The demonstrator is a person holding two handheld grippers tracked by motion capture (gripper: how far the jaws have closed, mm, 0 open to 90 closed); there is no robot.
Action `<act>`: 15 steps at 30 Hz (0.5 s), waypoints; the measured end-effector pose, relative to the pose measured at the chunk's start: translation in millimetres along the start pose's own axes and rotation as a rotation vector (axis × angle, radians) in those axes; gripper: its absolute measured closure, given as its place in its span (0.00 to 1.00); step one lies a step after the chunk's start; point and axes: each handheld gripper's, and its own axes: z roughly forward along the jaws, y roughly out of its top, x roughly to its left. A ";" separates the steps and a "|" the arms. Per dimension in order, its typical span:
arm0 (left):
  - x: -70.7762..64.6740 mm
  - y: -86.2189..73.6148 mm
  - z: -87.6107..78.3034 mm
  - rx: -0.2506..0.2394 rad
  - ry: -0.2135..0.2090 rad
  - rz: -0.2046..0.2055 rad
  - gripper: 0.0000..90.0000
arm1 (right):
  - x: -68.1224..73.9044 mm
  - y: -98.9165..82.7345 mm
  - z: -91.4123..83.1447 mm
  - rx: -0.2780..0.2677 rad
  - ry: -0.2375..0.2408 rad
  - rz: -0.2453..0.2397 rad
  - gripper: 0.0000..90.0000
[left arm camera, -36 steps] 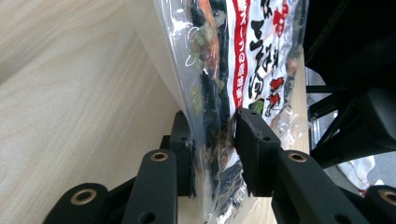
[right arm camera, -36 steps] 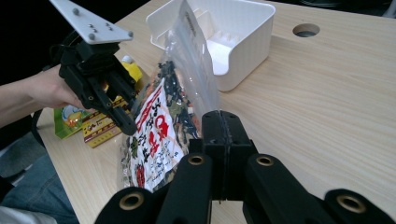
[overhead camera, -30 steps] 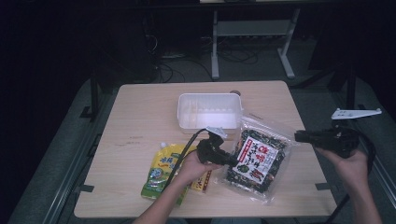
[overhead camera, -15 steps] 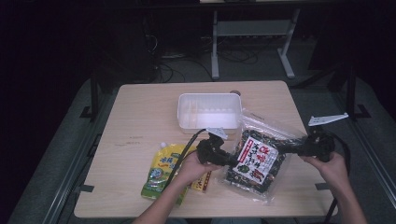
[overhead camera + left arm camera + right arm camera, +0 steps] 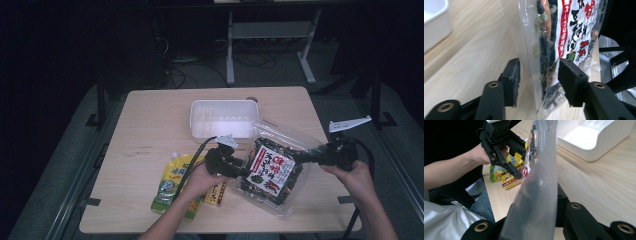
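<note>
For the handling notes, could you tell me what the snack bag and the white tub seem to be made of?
The snack bag looks like thin, glossy clear plastic film: its dark contents show through, and it creases and catches glare. A printed white and red label covers its front. The white tub looks like rigid, matt moulded plastic, with thick rounded walls and ribs inside.

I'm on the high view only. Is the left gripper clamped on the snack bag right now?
Observer: No. In the left gripper view the left gripper has just been opening its jaws. The snack bag hangs between the pads, and there is a clear gap between it and the left-hand pad.
Operator: Then what's keeping the bag up?
Observer: The right gripper. In the right gripper view its jaws have just been closing, and the bag's clear top strip runs straight between them and looks pinched there.
</note>
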 end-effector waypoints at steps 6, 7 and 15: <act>-2.5 -4.0 -14.9 -0.014 0.040 0.004 0.49 | 11.6 8.6 -6.2 -0.005 -0.042 -0.040 0.87; -3.0 -5.0 -16.5 -0.015 0.045 0.007 0.48 | 13.3 9.9 -7.1 -0.005 -0.050 -0.048 0.87; -6.2 -23.7 -41.5 -0.002 0.108 0.001 0.42 | 23.8 22.5 -16.2 -0.021 -0.112 -0.087 0.87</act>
